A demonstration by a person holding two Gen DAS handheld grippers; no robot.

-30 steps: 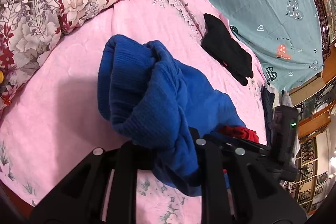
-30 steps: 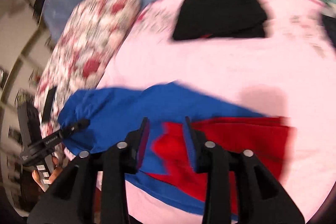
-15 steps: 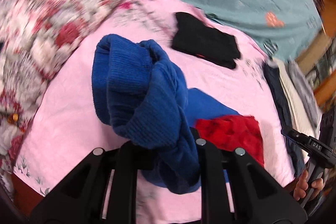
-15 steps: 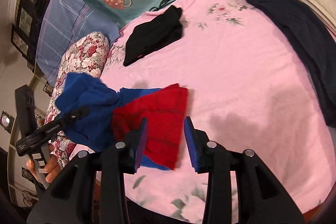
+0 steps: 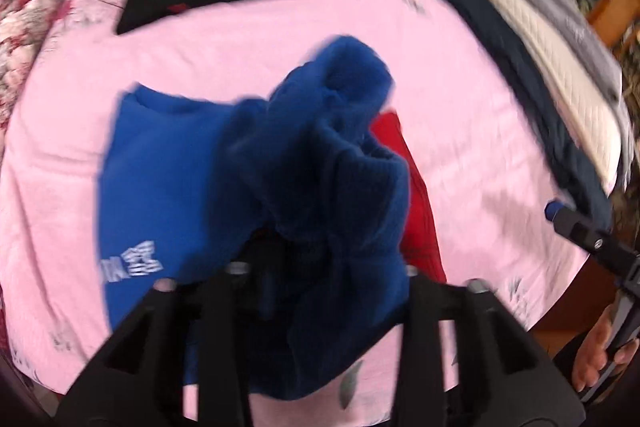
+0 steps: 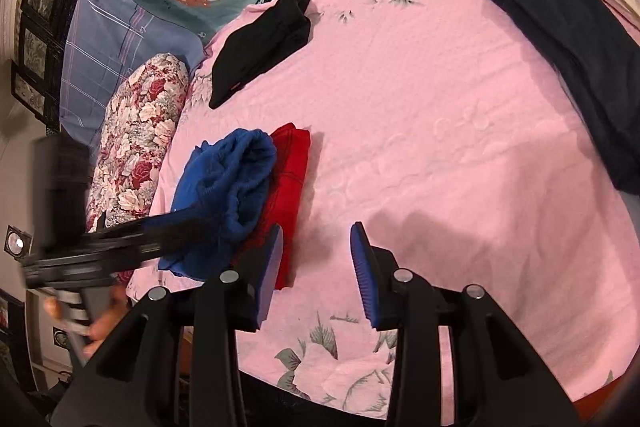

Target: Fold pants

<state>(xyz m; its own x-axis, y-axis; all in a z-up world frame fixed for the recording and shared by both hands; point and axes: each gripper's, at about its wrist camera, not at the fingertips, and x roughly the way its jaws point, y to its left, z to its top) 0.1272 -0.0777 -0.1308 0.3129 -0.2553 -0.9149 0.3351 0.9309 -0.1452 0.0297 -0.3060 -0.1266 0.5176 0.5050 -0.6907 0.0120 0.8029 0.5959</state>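
1. Since a second ago, my left claw (image 5: 320, 267) has carried the pants (image 5: 320, 163) leg end over toward the red waist part.
2. Left claw is clamped on bunched blue cloth; the rest lies flat on the sheet (image 5: 460, 67).
3. Right claw (image 6: 316, 267) hangs apart, holding nothing, just beside the pants.
4. I judge the fold half done: laying down and smoothing remain.
5. Farther off lie a black garment (image 6: 260, 47) and a pillow (image 6: 136, 139). No containers show.
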